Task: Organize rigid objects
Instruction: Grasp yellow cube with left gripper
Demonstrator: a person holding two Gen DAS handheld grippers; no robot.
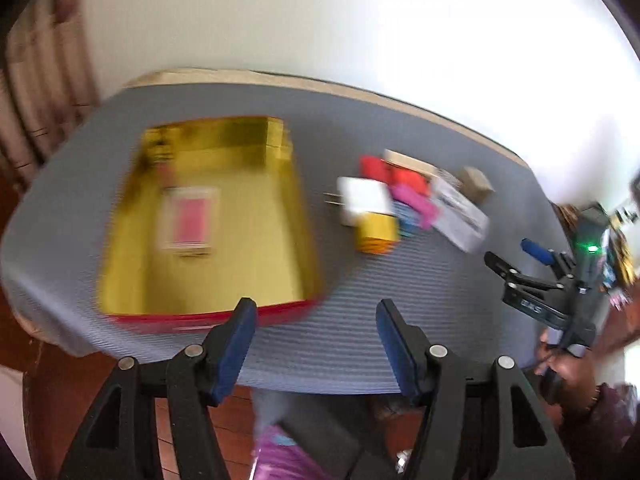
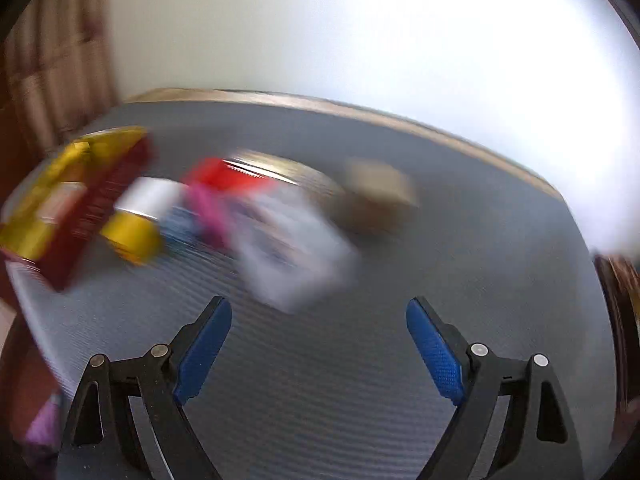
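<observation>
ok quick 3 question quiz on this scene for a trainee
1. True or false: the left gripper holds the white charger.
2. What already lies in the gold tray? A) a pink card box B) a yellow block C) nothing
3. Fill in: the right gripper has its fingers ____.

Key:
1. False; its fingers are apart and empty, and the charger sits in the pile on the grey mat.
2. A, the pink card box.
3. Open, with nothing between them.

A grey ribbed mat covers the table before a white wall.
</observation>
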